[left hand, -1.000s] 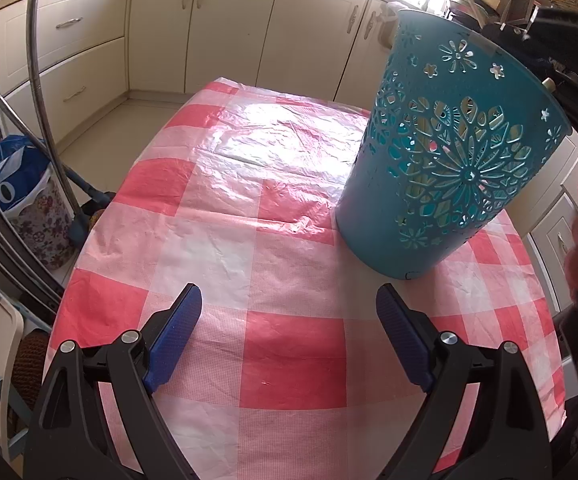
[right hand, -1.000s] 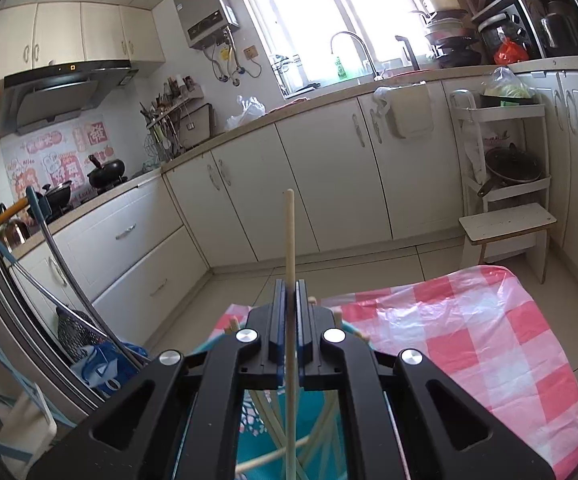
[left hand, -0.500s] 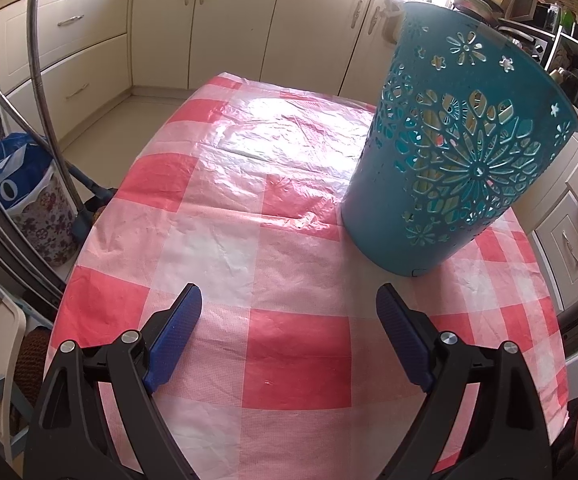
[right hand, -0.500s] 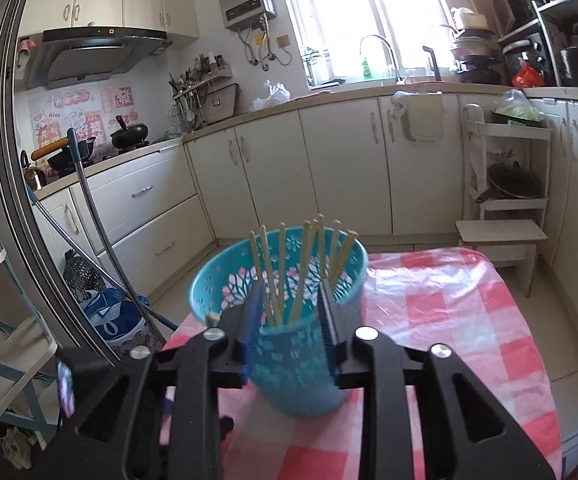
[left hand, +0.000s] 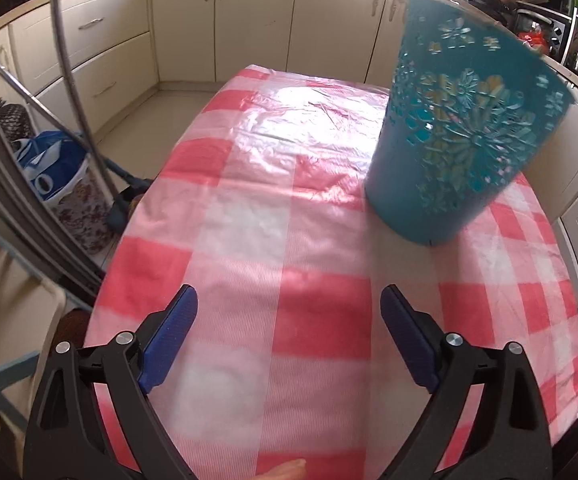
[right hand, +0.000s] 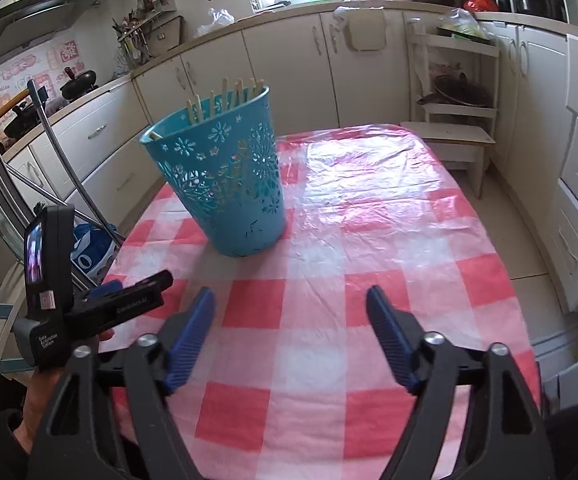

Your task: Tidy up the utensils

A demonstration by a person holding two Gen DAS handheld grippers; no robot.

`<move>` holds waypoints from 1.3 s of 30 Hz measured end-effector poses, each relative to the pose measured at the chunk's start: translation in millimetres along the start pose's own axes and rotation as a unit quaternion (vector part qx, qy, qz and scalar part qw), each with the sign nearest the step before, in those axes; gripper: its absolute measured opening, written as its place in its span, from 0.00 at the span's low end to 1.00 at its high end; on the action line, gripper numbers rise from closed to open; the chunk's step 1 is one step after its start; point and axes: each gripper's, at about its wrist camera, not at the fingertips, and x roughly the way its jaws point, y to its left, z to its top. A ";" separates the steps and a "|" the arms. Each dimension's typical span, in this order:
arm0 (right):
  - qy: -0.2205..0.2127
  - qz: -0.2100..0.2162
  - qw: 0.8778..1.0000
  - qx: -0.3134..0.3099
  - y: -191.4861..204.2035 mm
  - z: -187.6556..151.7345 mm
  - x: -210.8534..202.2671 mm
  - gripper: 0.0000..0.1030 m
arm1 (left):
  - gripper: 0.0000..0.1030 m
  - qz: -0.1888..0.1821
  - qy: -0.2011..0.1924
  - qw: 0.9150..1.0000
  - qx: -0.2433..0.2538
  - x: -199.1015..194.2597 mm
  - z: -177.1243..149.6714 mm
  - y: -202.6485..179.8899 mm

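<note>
A teal cut-out basket (right hand: 225,180) stands on the red-and-white checked tablecloth (right hand: 369,240), with several wooden chopsticks (right hand: 229,94) poking above its rim. In the left wrist view the same basket (left hand: 457,140) stands at the upper right. My right gripper (right hand: 289,300) hangs above the cloth in front of the basket; its jaws are opening and nothing is between them. My left gripper (left hand: 289,304) has its jaws opening over bare cloth, with nothing between them. From the right wrist view, the left gripper (right hand: 141,284) sits at the table's left edge, held by a hand.
Cream kitchen cabinets (right hand: 289,60) run around the table. A white step stool (right hand: 449,136) stands past the table's far right corner. A blue bag (left hand: 49,168) and metal tubes (left hand: 77,92) stand on the floor at the left.
My right gripper let go of a chopstick, which now stands in the basket, and it pulled back and down while opening. The left gripper moved slightly and opened a little more.
</note>
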 end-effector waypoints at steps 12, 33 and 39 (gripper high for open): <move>-0.031 0.009 0.999 -0.001 16.5 -5.9 -104.6 0.92 | 0.92 0.009 -0.051 0.999 0.014 -140.1 -40.5 -2.9; -0.052 0.023 0.998 0.011 46.7 -45.4 -235.5 0.93 | 0.92 0.041 -0.070 0.991 0.110 -294.8 -94.9 -26.7; -0.069 0.018 0.997 0.024 46.6 -63.9 -250.7 0.93 | 0.92 0.062 -0.089 0.987 0.122 -313.3 -104.2 -31.7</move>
